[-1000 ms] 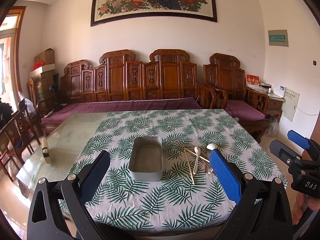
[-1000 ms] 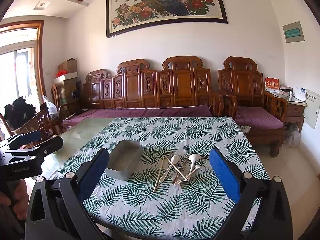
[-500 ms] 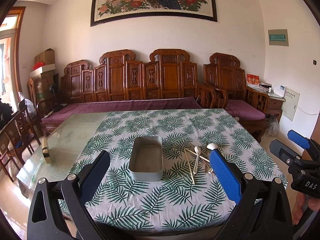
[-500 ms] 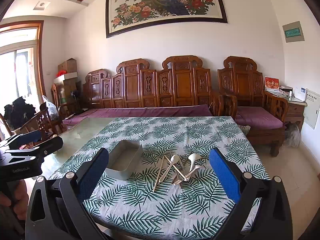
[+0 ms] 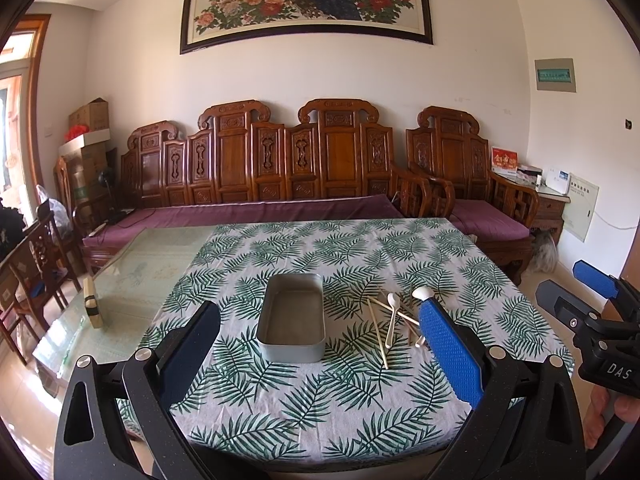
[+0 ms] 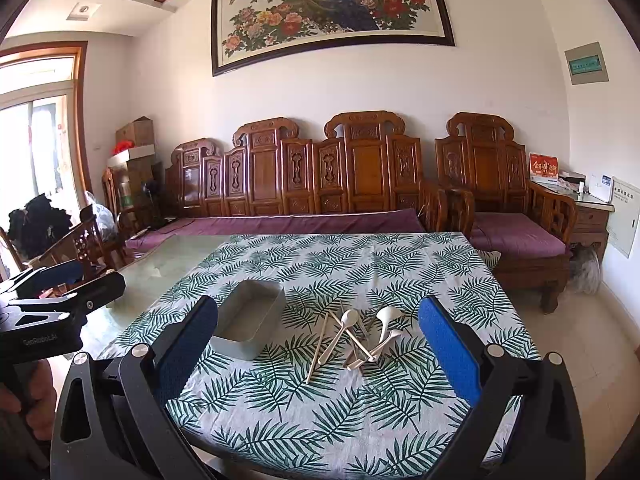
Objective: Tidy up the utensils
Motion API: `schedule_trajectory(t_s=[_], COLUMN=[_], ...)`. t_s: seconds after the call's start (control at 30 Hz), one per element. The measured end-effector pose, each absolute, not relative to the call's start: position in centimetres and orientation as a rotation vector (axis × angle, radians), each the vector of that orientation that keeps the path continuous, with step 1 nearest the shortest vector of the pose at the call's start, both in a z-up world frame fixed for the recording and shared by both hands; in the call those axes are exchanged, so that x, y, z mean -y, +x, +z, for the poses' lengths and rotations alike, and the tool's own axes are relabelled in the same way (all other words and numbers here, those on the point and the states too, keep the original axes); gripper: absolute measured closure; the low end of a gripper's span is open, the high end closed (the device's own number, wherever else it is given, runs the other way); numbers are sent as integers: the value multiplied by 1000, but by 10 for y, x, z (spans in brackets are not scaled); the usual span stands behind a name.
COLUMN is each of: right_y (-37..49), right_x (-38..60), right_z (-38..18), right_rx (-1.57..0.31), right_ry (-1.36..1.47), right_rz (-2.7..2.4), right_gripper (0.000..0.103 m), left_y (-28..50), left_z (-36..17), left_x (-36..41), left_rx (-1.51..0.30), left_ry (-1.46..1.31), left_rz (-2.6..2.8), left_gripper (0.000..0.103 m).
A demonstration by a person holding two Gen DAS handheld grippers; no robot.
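From the left wrist view, the left gripper (image 5: 316,344) hangs at the near edge of the worktop (image 5: 132,280), its jaws wide apart and holding nothing. Between its fingers lies a grey rectangular tin (image 5: 292,322) on the palm-leaf tablecloth (image 5: 304,400), open side up. Just right of the tin is a loose heap of pale spoons (image 5: 393,312) and wooden chopsticks (image 5: 378,334), crossing one another. The right gripper (image 5: 592,304) shows at the right edge, off the cloth.

From the right wrist view, the right gripper (image 6: 318,348) hovers short of the worktop, jaws spread and empty. The spoons (image 6: 386,320) and chopsticks (image 6: 318,350) lie tangled between its fingers, the tin (image 6: 250,326) beside them to the left. The left gripper (image 6: 48,304) sits at the left edge.
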State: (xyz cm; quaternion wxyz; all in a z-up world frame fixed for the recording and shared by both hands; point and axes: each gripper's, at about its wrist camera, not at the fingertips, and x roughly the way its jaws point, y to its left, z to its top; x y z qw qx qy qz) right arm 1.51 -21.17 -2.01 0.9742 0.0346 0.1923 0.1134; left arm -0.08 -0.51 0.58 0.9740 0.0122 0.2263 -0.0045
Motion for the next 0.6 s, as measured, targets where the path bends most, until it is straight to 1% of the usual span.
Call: schedule_trajectory(t_s=[0.43, 0.6], right_y=[12, 16], right_x=[203, 209], right_z=[-14, -28], right_rx=[-397, -424], right_ry=[73, 77], right_rz=[232, 229], right_gripper=[3, 3], left_y=[-1, 6], left_z=[5, -3], left_x=[6, 6], left_rx=[-462, -487], left_ry=[25, 21], left_rz=[-9, -15], left_gripper=[6, 6])
